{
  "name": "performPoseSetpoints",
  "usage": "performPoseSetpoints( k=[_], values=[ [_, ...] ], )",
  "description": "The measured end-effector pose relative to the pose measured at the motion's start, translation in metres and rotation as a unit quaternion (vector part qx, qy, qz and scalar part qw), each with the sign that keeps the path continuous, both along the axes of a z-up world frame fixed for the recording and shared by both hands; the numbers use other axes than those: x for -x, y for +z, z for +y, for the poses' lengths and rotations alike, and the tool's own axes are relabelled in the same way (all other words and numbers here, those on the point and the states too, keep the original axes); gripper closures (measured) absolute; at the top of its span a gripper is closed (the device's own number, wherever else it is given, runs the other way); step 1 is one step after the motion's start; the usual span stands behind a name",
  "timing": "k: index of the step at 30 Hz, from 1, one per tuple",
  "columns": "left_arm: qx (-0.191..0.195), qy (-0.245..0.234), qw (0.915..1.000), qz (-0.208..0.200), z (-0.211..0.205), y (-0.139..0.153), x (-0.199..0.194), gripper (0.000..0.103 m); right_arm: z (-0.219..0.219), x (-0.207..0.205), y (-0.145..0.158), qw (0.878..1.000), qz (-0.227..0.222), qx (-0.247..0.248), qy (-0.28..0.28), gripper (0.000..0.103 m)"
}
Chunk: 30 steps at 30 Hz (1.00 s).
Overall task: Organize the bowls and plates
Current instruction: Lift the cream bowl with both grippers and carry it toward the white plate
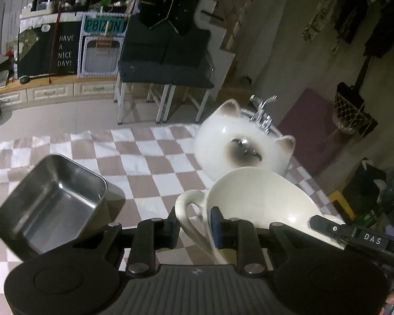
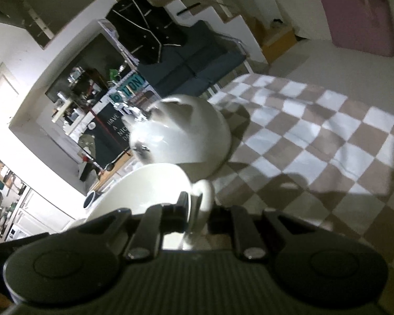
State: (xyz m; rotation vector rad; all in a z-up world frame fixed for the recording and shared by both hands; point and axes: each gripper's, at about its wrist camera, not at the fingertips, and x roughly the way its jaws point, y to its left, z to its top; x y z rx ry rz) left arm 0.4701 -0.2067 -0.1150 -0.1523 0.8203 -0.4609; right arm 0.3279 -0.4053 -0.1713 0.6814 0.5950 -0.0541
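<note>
Your left gripper [image 1: 193,227] hides the base of the cream bowl [image 1: 260,199] and the near corner of the steel tray [image 1: 52,199]. In the right wrist view the cat-faced bowl [image 2: 186,136] is blurred, and the bowl's left side runs behind the right gripper [image 2: 198,210]. You can't tell there whether the bowl touches the checked cloth [image 2: 315,141].

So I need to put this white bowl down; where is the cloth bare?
Widest bare stretch of checkered cloth: between the steel tray and the cat-shaped bowl, running to the far edge. Crowded right beside the cat-shaped bowl, where the white bowl hangs.
</note>
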Motion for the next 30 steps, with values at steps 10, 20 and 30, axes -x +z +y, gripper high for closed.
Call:
performPoseSetpoints(
  k=[10, 20, 30],
  values=[
    [0.023, 0.023, 0.9989, -0.035, 0.051, 0.058, 0.050, 0.078, 0.029, 0.027, 0.053, 0.998, -0.045, 0.008, 0.041, 0.087],
    [0.027, 0.068, 0.9960, -0.051, 0.124, 0.098, 0.118, 0.077, 0.082, 0.056, 0.087, 0.993, -0.057, 0.006, 0.104, 0.087],
    [0.019, 0.119, 0.9912, -0.054, 0.196, 0.116, 0.190, 0.077, 0.138, 0.073, 0.099, 0.983, -0.042, 0.003, 0.179, 0.087]
  ],
)
